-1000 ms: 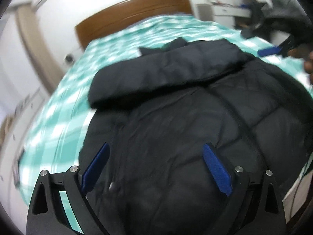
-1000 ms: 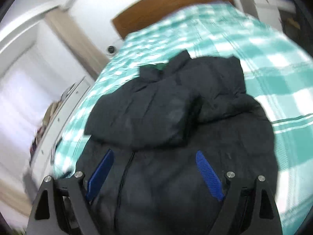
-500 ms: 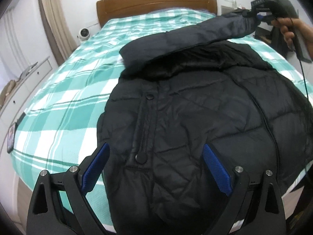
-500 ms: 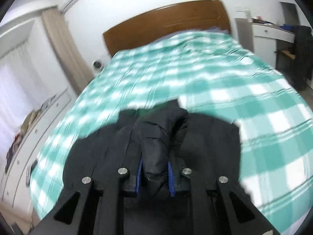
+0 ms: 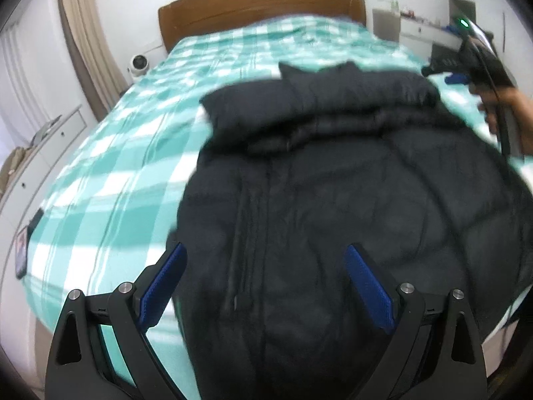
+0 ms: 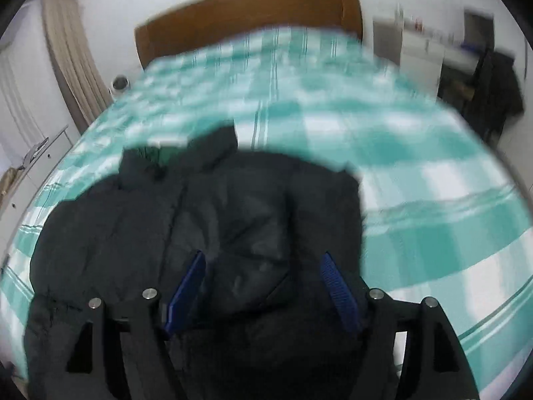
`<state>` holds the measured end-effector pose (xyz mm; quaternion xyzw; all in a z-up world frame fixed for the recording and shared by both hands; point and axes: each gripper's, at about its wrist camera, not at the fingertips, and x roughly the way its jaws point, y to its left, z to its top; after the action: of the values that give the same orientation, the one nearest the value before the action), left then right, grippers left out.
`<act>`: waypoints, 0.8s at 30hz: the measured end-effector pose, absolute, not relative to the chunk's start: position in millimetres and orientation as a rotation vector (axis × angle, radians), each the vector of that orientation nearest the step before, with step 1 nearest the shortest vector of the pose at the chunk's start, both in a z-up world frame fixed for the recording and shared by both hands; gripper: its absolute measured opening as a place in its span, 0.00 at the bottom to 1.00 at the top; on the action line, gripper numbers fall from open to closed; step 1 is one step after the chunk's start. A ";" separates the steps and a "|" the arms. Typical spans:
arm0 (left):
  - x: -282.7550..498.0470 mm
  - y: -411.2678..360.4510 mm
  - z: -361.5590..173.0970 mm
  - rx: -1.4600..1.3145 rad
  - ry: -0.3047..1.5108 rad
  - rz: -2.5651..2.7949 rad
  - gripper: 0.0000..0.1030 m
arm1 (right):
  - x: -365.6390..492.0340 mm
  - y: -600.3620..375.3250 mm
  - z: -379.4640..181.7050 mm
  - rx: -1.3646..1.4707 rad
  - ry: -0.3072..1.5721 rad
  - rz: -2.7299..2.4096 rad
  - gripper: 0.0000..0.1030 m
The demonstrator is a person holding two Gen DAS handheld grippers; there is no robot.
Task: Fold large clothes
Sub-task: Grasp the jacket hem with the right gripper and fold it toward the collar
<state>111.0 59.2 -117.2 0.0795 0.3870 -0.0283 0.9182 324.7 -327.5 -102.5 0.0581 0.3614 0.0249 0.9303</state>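
A large black puffer jacket [image 5: 333,200] lies front up on a green and white checked bed [image 5: 133,153]. One sleeve [image 5: 299,100] lies folded across its chest. My left gripper [image 5: 265,260] is open and empty, just above the jacket's lower part. My right gripper [image 6: 263,266] is open above the folded sleeve [image 6: 253,220], holding nothing. It also shows in the left wrist view [image 5: 473,66], at the jacket's far right edge. The jacket [image 6: 133,233] fills the lower left of the right wrist view.
A wooden headboard [image 5: 260,3] stands at the far end of the bed. A white drawer unit [image 5: 40,153] runs along the left side. A small white camera [image 5: 139,63] sits by the curtain. A desk and dark chair [image 6: 493,80] stand at the right.
My right gripper held the sleeve up half a second ago; it has let go and opened, and the sleeve now lies on the jacket. My left gripper stayed open.
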 end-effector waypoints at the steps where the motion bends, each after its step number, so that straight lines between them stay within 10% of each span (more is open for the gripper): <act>1: 123.2 59.5 -107.5 0.146 0.775 -0.060 0.94 | 319.8 -326.5 -92.5 0.111 0.700 0.067 0.72; 9: 273.1 50.3 -68.8 0.005 0.754 -0.075 0.97 | 342.6 -293.9 -99.6 0.091 0.739 0.244 0.72; 24: 366.8 59.4 -181.8 -0.079 1.004 -0.060 0.99 | 358.3 -281.3 -180.8 0.107 0.893 0.263 0.73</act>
<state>366.8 59.4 -181.8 -0.0381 0.4811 -0.0288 0.8754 358.3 -281.3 -180.8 0.0517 0.4302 0.1267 0.8923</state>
